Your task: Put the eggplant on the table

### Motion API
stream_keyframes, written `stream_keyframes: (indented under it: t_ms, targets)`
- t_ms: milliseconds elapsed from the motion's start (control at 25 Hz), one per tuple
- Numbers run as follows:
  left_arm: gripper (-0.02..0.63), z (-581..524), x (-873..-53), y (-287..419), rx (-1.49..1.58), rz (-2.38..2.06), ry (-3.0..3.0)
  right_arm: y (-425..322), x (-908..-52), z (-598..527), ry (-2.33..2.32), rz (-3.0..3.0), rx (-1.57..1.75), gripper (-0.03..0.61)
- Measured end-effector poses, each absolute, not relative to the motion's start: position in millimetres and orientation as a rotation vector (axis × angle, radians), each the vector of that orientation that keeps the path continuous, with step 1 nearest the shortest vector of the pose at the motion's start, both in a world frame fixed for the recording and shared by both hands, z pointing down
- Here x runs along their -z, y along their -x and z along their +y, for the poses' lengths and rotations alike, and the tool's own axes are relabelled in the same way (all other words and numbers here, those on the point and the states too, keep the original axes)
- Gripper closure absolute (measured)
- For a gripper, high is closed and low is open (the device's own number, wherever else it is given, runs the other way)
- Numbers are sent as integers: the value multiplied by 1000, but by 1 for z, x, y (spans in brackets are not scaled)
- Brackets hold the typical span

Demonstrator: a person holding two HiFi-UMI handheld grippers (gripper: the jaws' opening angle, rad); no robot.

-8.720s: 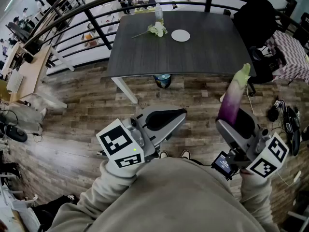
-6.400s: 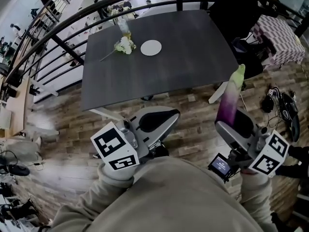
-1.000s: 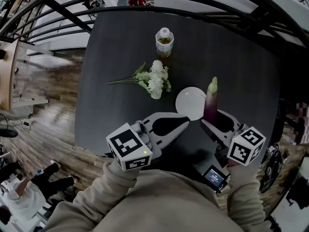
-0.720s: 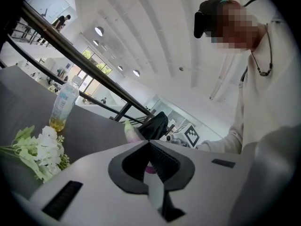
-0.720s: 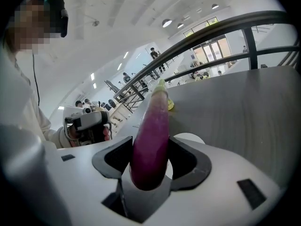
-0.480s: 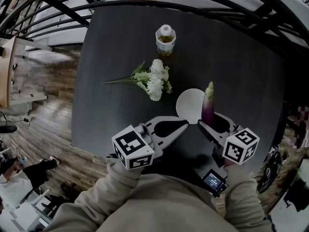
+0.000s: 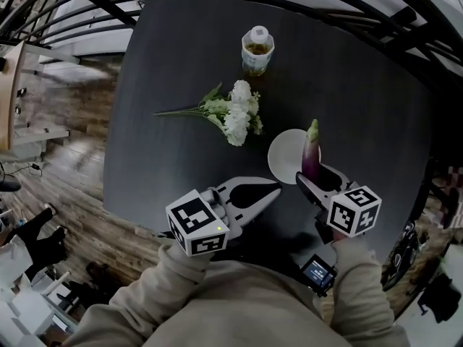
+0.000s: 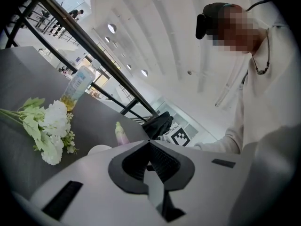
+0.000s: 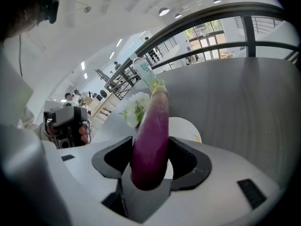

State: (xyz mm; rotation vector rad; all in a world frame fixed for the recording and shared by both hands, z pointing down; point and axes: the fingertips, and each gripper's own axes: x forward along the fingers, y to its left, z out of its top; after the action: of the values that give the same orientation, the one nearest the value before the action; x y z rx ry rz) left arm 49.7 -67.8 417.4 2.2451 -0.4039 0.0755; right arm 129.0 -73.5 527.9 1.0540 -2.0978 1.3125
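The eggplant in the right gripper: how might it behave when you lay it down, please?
The eggplant stands straight out of the right gripper without drooping, so it is probably stiff. Its skin looks smooth and glossy, so it may slip. Long and round, it could roll on the flat table.

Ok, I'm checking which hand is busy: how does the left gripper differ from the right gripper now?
The left gripper's jaws are together with nothing between them; the right gripper's jaws clamp the eggplant, upright, green cap up. The left gripper angles toward the white plate; the right gripper holds the eggplant by that plate's rim. Both are over the dark table.
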Motion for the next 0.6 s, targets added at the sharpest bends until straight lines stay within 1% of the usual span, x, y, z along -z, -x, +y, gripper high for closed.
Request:
stream_keyframes:
  t_ms: [600]
  targets:
    - [609,-56,-436,-29,-89,-455,-2206,-124,-574,-71,-1035,-2010,-1299,328]
